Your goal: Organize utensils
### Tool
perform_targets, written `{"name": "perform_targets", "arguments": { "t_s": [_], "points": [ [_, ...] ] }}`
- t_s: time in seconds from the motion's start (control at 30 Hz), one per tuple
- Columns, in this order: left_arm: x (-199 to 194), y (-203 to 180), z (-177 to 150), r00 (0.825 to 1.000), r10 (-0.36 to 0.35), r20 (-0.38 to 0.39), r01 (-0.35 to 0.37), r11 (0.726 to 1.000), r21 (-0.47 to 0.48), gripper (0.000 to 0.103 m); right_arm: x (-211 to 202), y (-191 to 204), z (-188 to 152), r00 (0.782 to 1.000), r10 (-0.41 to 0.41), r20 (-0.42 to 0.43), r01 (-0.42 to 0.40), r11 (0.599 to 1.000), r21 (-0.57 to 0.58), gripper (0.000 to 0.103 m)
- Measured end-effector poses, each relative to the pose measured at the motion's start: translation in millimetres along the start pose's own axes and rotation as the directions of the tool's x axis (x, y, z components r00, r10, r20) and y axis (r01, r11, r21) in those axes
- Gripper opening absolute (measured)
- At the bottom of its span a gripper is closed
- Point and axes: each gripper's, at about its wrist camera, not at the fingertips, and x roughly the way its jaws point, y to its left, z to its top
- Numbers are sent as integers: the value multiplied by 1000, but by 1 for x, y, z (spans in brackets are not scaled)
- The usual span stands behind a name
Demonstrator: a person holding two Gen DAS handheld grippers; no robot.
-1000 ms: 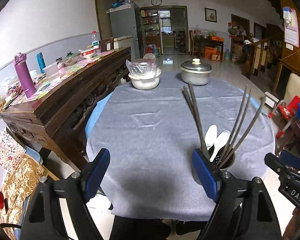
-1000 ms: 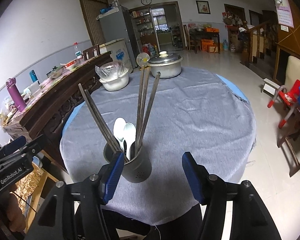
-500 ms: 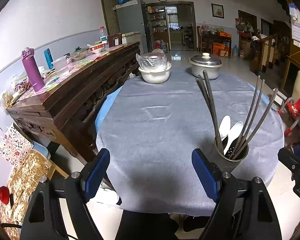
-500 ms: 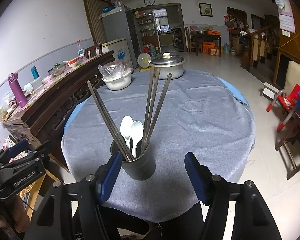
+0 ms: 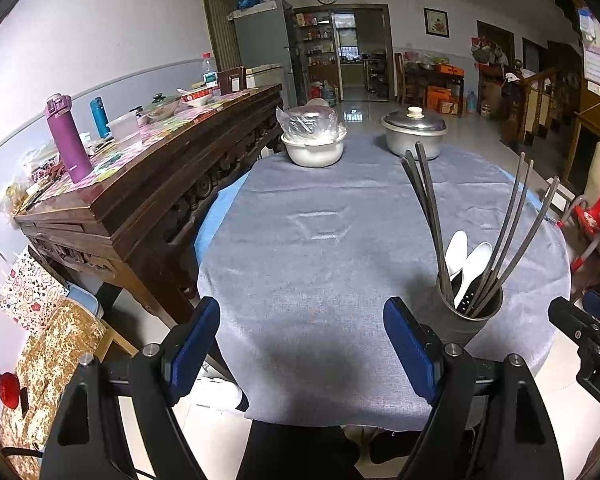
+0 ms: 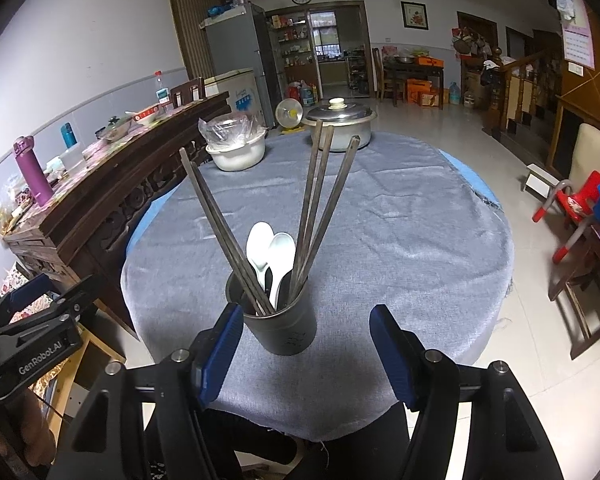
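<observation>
A dark metal utensil holder (image 6: 288,332) stands near the front edge of the round table. It holds several long dark chopsticks (image 6: 220,232) and two white spoons (image 6: 276,256). My right gripper (image 6: 306,328) is open just in front of the holder. Its blue pads (image 6: 220,352) stand either side of the holder without touching it. My left gripper (image 5: 300,320) hangs open over bare grey cloth, with the holder (image 5: 470,320) just off its right finger. Nothing is between its pads. The left gripper's black frame (image 6: 40,320) shows at the left of the right wrist view.
The table wears a grey cloth (image 5: 320,240). At its far side sit a white bowl under plastic wrap (image 5: 314,140) and a lidded metal pot (image 5: 414,132). A cluttered dark wooden sideboard (image 5: 140,184) runs along the left. Red chairs (image 6: 572,208) stand to the right.
In the right wrist view the holder has shifted from against the left finger towards the middle of the gap. In the left wrist view it has come out from behind the right finger.
</observation>
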Motion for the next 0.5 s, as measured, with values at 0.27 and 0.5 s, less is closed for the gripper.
{"name": "perform_targets", "arguments": {
  "t_s": [0.27,0.5],
  "points": [
    [2,7,-1,1000,-6,0,6,1000,-8,84,1,4,2,1000,-12,-2,12,1000,4,70],
    [4,14,-3,1000,-12,-4,12,1000,-13,84,1,10,2,1000,-19,3,19,1000,1,70]
  ]
}}
